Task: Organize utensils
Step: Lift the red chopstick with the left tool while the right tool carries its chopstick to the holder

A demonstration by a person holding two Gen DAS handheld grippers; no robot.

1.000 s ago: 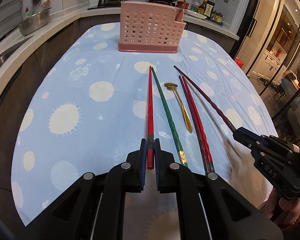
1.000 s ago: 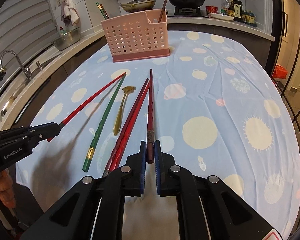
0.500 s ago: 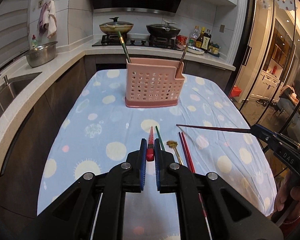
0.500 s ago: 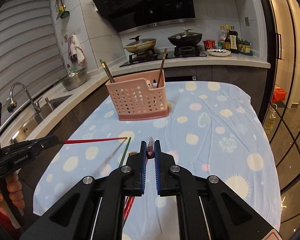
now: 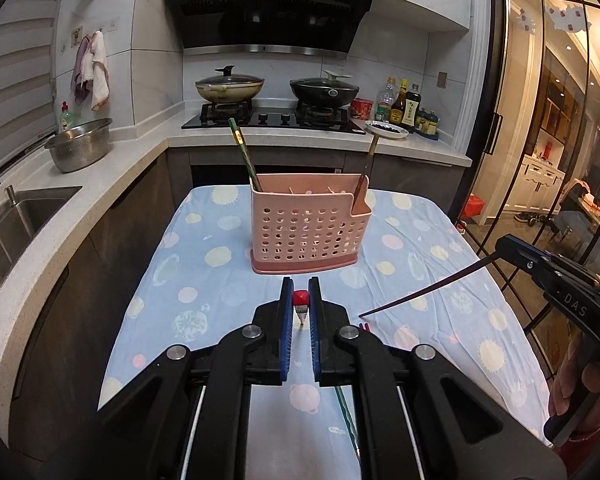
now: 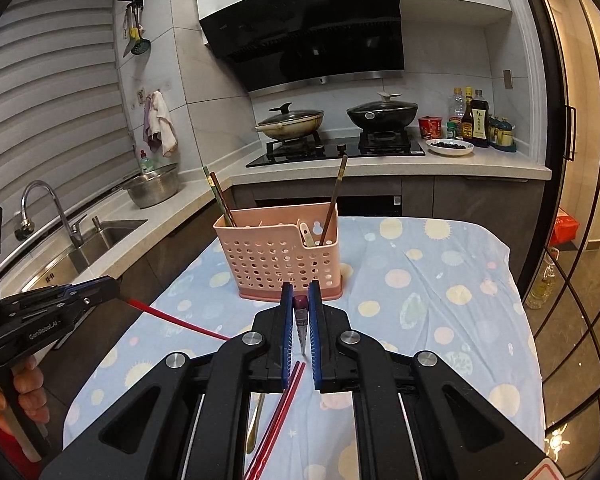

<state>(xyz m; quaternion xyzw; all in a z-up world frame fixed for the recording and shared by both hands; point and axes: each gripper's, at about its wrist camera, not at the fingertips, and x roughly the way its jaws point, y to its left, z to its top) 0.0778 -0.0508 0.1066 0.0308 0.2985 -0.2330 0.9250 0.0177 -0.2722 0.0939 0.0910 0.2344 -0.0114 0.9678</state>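
Note:
My left gripper is shut on a red chopstick, held up above the table with its tip hanging down. It also shows in the right wrist view. My right gripper is shut on a dark maroon chopstick, lifted too; it also shows in the left wrist view. The pink perforated utensil holder stands ahead on the blue tablecloth with chopsticks standing in it. A pair of red chopsticks, a gold spoon and a green chopstick lie on the cloth below.
The table has a blue spotted cloth. A counter with a sink, a steel bowl, a stove with two pans and bottles wraps around the back and left. Glass doors stand at the right.
Both grippers have lifted their chopsticks off the table and tilted up, from looking down at the cloth to facing the holder. The chopsticks now hang tip down.

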